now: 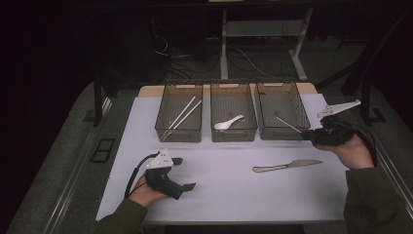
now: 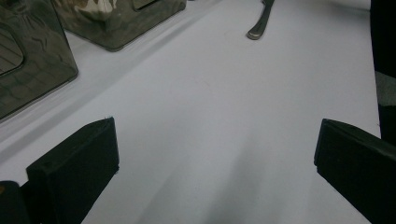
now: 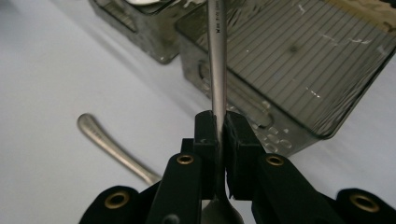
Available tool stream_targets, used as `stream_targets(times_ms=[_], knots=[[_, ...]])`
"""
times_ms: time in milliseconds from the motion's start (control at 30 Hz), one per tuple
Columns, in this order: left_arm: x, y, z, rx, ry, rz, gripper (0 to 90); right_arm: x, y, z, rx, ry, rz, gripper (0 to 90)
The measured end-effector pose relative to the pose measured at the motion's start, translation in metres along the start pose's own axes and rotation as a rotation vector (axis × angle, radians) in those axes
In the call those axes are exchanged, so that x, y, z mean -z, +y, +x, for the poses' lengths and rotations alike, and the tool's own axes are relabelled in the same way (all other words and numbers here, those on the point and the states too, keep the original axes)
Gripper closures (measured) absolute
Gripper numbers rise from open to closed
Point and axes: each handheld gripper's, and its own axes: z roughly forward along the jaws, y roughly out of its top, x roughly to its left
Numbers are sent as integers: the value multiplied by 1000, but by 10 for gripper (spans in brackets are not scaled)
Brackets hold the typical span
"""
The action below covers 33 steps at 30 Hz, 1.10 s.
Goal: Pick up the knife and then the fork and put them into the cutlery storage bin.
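My right tool (image 3: 218,133) pinches the slim metal utensil handle (image 3: 215,56) over the rightmost smoky plastic bin (image 1: 283,111) — I'd lower it fully inside before letting go; left tool (image 2: 215,154) rests spread.

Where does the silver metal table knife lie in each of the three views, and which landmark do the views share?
High view: the silver metal table knife lies right of centre, in the lower half.
Left gripper view: its handle end is at the top edge, right of centre.
Right gripper view: its handle is at lower left, beside the right tongs, shut on a thin metal utensil.
Shared landmark: the middle dark mesh basket.
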Motion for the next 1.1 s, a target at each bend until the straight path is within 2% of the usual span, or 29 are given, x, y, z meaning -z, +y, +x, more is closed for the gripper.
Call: stream_targets(times_ms=[233, 467, 833, 1100], knots=[[0, 1, 1, 3, -3, -1, 0, -15, 15, -18, -36, -44, -5, 837], [0, 1, 1, 1, -2, -4, 0, -32, 39, -34, -73, -59, 7, 837], [0, 1, 0, 0, -9, -6, 0, -71, 69, -55, -119, -90, 50, 837], [0, 1, 0, 1, -12, -5, 0, -105, 75, -65, -164, -101, 109, 836]])
